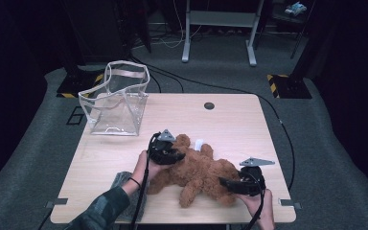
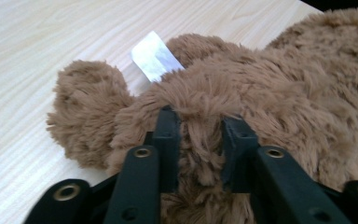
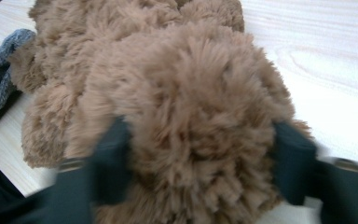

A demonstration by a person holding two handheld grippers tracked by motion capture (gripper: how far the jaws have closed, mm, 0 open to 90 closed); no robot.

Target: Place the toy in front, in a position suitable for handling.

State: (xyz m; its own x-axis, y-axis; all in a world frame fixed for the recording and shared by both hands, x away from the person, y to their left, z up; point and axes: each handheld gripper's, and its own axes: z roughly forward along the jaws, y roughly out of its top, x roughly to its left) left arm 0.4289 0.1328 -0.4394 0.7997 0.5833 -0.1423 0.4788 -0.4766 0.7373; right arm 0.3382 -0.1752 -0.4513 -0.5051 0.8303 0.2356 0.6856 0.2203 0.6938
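A brown plush teddy bear (image 1: 201, 170) lies across the near middle of the wooden table (image 1: 239, 124). A white tag (image 1: 199, 143) sticks out of its far side. My left gripper (image 1: 176, 156) is at the bear's left end. In the left gripper view it (image 2: 200, 116) is shut on a tuft of the bear's fur (image 2: 307, 84), beside the tag (image 2: 154, 60). My right gripper (image 1: 226, 182) is at the bear's right end. In the right gripper view its blurred jaws stand wide apart (image 3: 200, 135), one on each side of a rounded furry part (image 3: 177, 79).
A clear plastic bag (image 1: 117, 103) with pale handles stands open at the table's far left corner. A grey cloth (image 1: 124, 184) lies under the left forearm near the front edge. A dark round grommet (image 1: 209, 105) sits at the back of the table.
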